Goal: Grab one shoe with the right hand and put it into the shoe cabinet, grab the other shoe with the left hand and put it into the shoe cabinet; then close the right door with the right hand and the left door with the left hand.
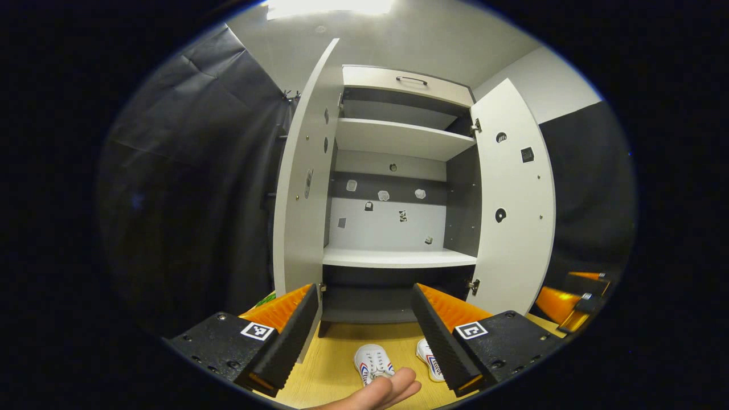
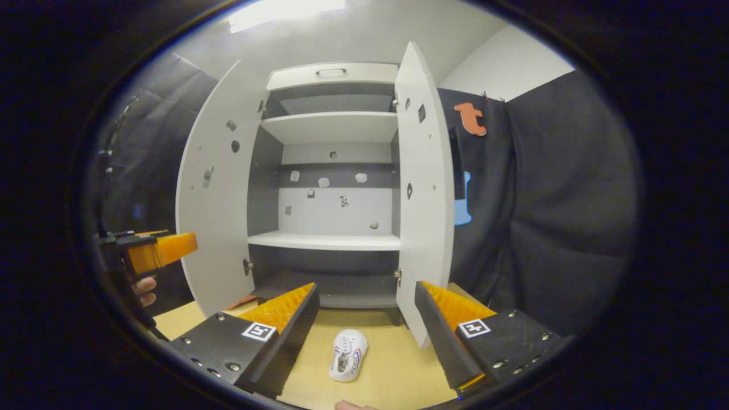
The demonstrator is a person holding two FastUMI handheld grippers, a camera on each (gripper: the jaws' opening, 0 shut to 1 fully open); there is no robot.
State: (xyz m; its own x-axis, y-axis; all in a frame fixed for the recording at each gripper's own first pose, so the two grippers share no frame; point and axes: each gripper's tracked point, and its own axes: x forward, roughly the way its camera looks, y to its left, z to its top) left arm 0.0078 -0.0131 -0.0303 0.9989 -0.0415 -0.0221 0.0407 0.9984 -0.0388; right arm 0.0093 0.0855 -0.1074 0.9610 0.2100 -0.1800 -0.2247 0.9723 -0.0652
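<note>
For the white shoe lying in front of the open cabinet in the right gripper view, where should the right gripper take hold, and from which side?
Probably across the shoe's narrow width near its middle, coming down from above. It lies flat on the wooden floor, sole down, long axis running roughly toward the cabinet, so its two sides are free. The right gripper is open above it, its fingers already standing either side of it.

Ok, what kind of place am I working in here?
Likely a staged recording booth, not a home: black cloth walls hang around a white shoe cabinet with both doors open, standing on a wooden floor with white shoes before it.
</note>
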